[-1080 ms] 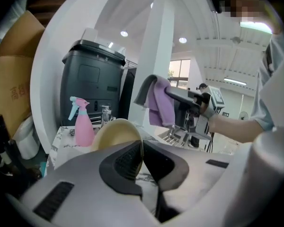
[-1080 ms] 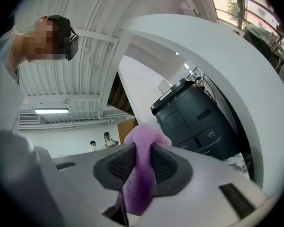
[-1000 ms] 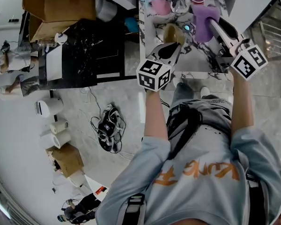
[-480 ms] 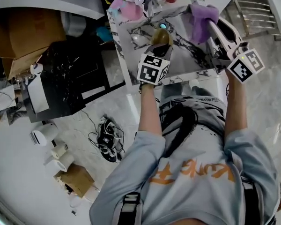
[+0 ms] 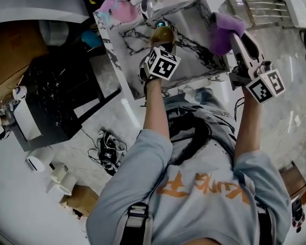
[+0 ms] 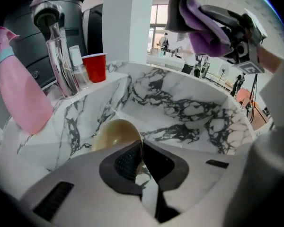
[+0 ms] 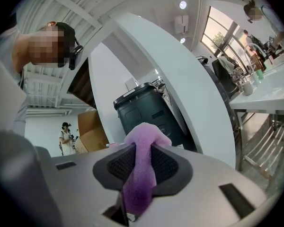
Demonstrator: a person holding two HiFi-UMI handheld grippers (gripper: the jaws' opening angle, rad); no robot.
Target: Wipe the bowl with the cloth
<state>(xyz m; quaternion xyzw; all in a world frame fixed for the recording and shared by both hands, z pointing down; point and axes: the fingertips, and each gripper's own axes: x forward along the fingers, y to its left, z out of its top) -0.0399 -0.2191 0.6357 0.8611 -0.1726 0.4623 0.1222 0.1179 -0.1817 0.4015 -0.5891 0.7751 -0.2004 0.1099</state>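
Note:
A tan bowl (image 5: 162,34) is held by its rim over the marble sink (image 5: 194,19); my left gripper (image 5: 160,47) is shut on that rim. In the left gripper view the bowl (image 6: 114,132) tilts ahead of the left gripper (image 6: 141,161), its thin edge pinched between the pads. My right gripper (image 5: 233,34) is shut on a purple cloth (image 5: 223,30), raised at the sink's right side, apart from the bowl. The cloth (image 7: 141,169) hangs between the pads of the right gripper (image 7: 143,167). The cloth (image 6: 203,25) also shows at upper right in the left gripper view.
On the sink's back ledge stand a pink spray bottle (image 6: 16,91), a clear bottle (image 6: 61,63) and a red cup (image 6: 94,66). A dark water dispenser (image 6: 42,22) stands behind. Cardboard boxes (image 5: 13,50) and cables (image 5: 108,149) lie on the floor to the left.
Both grippers have kept their hold. The head view has swung, so the sink now sits tilted at the top; the cloth gripper stands further to the right of the bowl.

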